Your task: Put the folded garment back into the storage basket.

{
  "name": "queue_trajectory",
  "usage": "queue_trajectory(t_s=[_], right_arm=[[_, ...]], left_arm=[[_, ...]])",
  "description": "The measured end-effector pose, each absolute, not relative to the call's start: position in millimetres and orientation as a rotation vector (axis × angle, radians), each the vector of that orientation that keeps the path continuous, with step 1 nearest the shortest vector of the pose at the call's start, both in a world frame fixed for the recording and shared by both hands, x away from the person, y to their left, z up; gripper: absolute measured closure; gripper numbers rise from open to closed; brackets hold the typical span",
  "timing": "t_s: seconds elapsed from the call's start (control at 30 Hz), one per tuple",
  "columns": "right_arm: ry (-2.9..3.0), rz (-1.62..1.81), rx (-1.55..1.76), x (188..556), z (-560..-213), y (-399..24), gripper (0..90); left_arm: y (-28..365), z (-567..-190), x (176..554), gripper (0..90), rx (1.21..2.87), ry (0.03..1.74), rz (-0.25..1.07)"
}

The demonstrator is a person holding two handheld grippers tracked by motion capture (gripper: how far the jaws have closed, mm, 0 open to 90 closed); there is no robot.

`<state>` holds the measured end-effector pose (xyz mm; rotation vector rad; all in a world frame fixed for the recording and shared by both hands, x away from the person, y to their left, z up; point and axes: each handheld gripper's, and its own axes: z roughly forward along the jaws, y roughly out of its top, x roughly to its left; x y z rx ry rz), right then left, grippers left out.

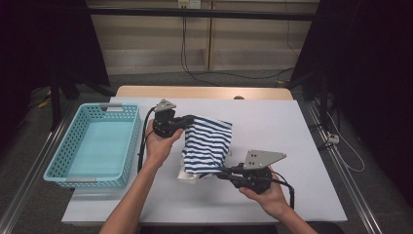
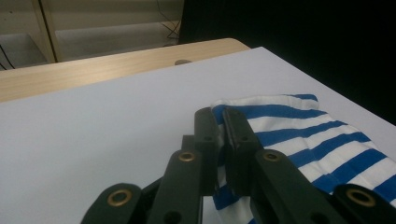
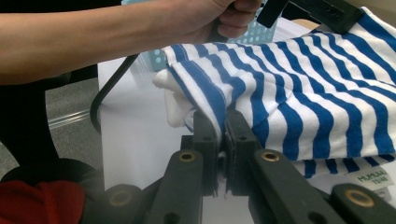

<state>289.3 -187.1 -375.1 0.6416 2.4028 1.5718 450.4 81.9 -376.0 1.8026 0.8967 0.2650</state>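
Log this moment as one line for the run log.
left tool: shut on striped shirt | right tool: shut on striped shirt | shirt: over white table | basket: left, empty

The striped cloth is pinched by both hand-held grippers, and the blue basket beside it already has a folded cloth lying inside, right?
Not quite. Both hand-held grippers, left and right, do pinch the striped cloth, but the high view shows the blue basket holding nothing.

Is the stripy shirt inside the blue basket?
No, the stripy shirt lies on the white table, beside the basket, whose inside is bare.
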Motion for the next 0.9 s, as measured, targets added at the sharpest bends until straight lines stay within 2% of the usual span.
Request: queue_trajectory(t_s=[0.9], right_arm=[[2.342,1.594,0.546,295.2,-348.4,-170.9,85.8]], left_arm=[[110.2,-343.9,452.2,85.0,1.760,0.891,0.316]])
